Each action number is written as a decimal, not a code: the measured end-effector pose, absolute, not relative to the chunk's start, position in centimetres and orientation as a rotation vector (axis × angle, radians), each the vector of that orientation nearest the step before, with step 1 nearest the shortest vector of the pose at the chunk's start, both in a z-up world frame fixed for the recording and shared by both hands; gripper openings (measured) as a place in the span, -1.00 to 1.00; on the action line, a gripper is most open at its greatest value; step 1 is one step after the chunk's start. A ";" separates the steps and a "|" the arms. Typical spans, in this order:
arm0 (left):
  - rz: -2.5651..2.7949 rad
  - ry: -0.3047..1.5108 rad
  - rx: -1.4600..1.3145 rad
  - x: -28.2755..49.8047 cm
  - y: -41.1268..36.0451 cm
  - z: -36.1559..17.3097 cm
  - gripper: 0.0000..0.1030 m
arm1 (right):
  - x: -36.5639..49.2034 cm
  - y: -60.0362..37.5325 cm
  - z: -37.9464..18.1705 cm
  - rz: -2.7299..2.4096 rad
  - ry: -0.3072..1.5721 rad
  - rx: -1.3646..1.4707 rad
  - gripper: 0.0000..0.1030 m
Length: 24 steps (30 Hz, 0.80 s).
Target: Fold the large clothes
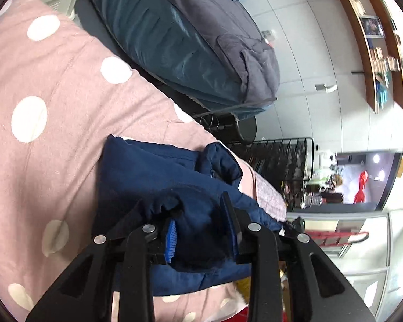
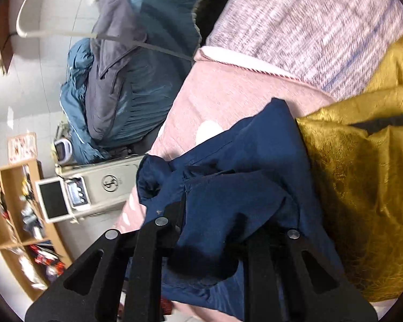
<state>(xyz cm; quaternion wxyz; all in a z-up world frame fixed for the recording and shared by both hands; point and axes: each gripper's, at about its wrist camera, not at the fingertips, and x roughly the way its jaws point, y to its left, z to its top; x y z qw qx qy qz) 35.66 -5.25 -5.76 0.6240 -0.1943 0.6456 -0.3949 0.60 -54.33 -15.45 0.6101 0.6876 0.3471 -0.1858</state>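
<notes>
A navy blue padded jacket [image 1: 158,177] lies bunched on a pink bedspread with white dots [image 1: 53,86]. My left gripper [image 1: 201,214] has a thick fold of the jacket between its blue-padded fingers [image 1: 171,238], which stand fairly wide around the bulk. In the right wrist view the same jacket [image 2: 241,166] drapes over my right gripper [image 2: 223,222]; the cloth hides the right fingertip, and the left finger [image 2: 178,214] presses against a fold.
A gold shiny garment [image 2: 362,187] lies right of the jacket. A teal and grey duvet [image 1: 190,43] is heaped beyond the bedspread. A black wire rack [image 1: 276,161], a screen [image 1: 362,179] and wooden shelves [image 2: 10,214] stand around the bed.
</notes>
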 end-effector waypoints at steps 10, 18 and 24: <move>-0.740 1.316 -0.573 37.4 0.9 -2.9 0.16 | -1.3 -55.3 -17.2 -0.450 0.760 1.767 -0.54; -0.573 1.096 -0.081 31.3 -2.0 -0.5 0.51 | -2.3 -53.3 -11.3 -0.478 0.627 1.655 0.25; -0.709 1.043 0.271 21.8 -9.7 -5.7 0.54 | 3.0 -42.6 -4.6 -0.512 0.926 0.560 0.27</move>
